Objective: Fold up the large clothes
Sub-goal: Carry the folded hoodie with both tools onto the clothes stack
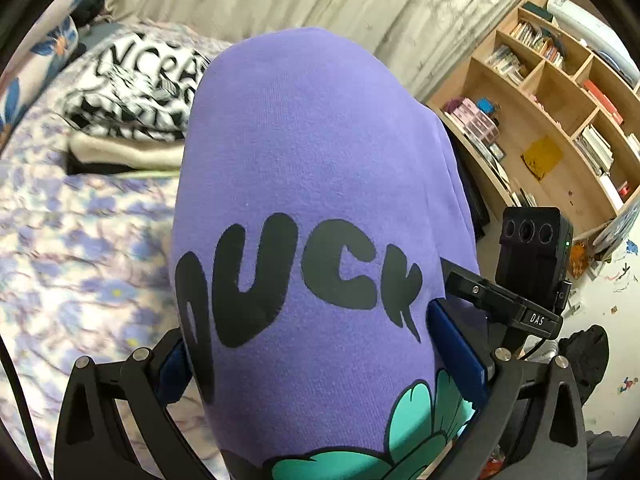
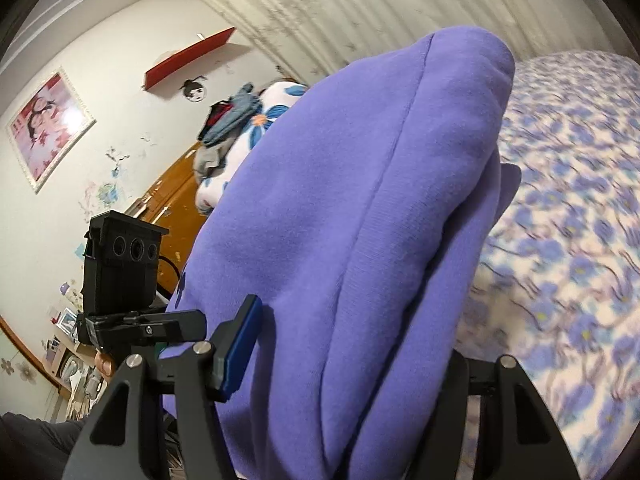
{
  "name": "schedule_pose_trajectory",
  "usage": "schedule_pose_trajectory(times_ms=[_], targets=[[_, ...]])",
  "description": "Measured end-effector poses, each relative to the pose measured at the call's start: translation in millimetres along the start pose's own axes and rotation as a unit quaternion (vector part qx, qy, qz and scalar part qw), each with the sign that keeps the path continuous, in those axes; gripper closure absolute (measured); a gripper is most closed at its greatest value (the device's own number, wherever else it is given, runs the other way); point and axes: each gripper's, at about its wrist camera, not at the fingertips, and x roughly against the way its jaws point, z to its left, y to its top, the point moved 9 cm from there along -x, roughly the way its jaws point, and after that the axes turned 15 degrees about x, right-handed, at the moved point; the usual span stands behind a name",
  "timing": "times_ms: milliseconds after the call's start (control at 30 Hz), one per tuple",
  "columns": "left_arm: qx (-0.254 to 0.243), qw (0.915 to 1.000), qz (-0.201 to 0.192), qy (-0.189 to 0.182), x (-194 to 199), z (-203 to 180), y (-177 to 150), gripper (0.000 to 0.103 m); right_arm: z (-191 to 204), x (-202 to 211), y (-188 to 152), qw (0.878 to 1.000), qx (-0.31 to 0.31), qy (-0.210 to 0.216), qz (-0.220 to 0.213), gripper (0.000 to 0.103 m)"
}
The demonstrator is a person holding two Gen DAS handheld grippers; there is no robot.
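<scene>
Both grippers carry the same folded purple sweatshirt (image 1: 304, 184) above the bed (image 1: 80, 264), one at each side of the bundle. The left gripper (image 1: 320, 364) has its blue pads (image 1: 456, 344) pressed against the thick fold, so the cloth fills the whole space between the fingers — black lettering and a teal flower print face up toward its camera. The right gripper (image 2: 344, 364) pinches the plain side of the sweatshirt (image 2: 360, 208) in the same way: one blue pad (image 2: 240, 344) bears on the fabric, while the other is hidden behind the bulge. The cloth droops over both sets of fingers. On the flowered bedspread (image 2: 568, 216) behind lies a stack of folded clothes (image 1: 132, 120), a black-and-white printed one on top, well apart from the sweatshirt. A wooden bookshelf (image 1: 552, 92) stands against the wall beyond the bed.
</scene>
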Motion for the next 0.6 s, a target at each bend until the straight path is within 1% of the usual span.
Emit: schedule_pose_trajectory(times_ms=[67, 133, 267, 367, 567, 600], targets=[[-0.002, 1.0000, -0.009, 0.004, 13.3, 10.7, 13.8, 0.000, 6.4, -14.6, 13.6, 1.000, 0.005, 0.005, -0.004, 0.042], [-0.003, 0.9999, -0.014, 0.007, 18.3, 19.9, 28.3, 0.000, 8.1, -25.8, 22.8, 1.000, 0.007, 0.008, -0.006, 0.042], [-0.001, 0.9997, -0.021, 0.010, 18.1, 35.6, 65.4, 0.000, 0.3, -54.2, 44.6, 1.000, 0.003, 0.010, -0.010, 0.042], [-0.003, 0.9997, -0.025, 0.005, 12.9, 49.5, 103.5, 0.000, -10.6, -76.6, 67.5, 1.000, 0.005, 0.007, -0.012, 0.042], [-0.014, 0.9990, -0.042, 0.005, -1.7, 70.7, 195.8, 0.000, -44.2, -130.9, 136.9, 1.000, 0.014, 0.002, -0.024, 0.042], [-0.017, 0.9989, -0.044, 0.006, -3.6, 73.7, 209.8, 0.000, -49.7, -135.7, 143.3, 1.000, 0.015, 0.002, -0.027, 0.042]])
